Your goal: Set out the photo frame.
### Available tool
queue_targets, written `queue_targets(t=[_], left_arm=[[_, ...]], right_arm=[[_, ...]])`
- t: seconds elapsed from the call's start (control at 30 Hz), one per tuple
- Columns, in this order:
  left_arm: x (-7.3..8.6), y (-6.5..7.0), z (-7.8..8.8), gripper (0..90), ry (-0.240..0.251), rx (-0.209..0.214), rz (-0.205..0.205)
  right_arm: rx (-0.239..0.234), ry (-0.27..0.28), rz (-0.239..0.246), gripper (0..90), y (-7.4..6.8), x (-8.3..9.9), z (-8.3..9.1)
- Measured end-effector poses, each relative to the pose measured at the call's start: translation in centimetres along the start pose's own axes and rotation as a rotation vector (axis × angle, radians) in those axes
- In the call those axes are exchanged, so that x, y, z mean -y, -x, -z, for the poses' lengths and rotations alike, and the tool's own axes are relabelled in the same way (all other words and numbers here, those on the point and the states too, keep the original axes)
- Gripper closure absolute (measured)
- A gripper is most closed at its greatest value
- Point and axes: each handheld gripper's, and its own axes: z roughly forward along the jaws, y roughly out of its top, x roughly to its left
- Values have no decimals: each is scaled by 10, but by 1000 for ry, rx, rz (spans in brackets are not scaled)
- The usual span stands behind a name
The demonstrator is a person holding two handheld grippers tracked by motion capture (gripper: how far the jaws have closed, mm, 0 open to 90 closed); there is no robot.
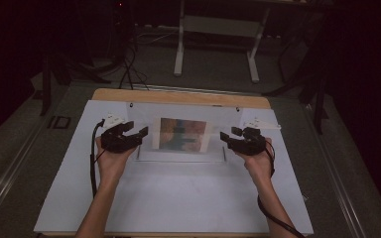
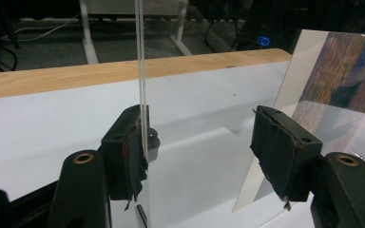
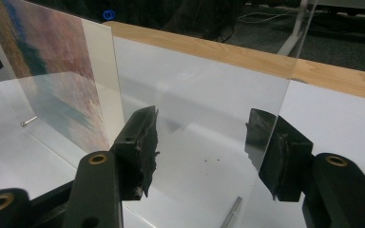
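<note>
A clear acrylic panel [image 1: 141, 116] stands upright on the white board, with a colourful picture [image 1: 182, 134] mounted in its middle. My left gripper [image 1: 138, 130] is open at the panel's left end. In the left gripper view the panel's edge [image 2: 142, 85] runs right along the left jaw's pad, the left gripper [image 2: 199, 118] holds nothing, and the picture [image 2: 347, 71] shows at the right. My right gripper [image 1: 229, 133] is open at the panel's right end. In the right gripper view the panel [image 3: 195, 95] spans my right gripper [image 3: 204, 118], its edge [image 3: 285, 85] crossing the right jaw.
The white board [image 1: 178, 198] lies on a wooden table [image 1: 178, 96]. Small metal pins [image 3: 28, 122] sit near the panel's foot. A white table frame [image 1: 218, 29] and cables [image 1: 129, 64] stand on the dark floor beyond.
</note>
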Motion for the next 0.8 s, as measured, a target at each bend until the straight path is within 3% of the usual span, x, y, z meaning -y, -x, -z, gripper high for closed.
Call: queue_targets(t=[0.43, 0.7, 0.8], left_arm=[[0, 3, 3, 385, -12, 1, 0], [1, -2, 2, 375, -3, 18, 1], [2, -5, 3, 363, 3, 25, 19]], right_arm=[[-17, -1, 11, 437, 2, 1, 1], [-6, -4, 20, 436, 2, 3, 1], [2, -15, 20, 404, 3, 5, 1]])
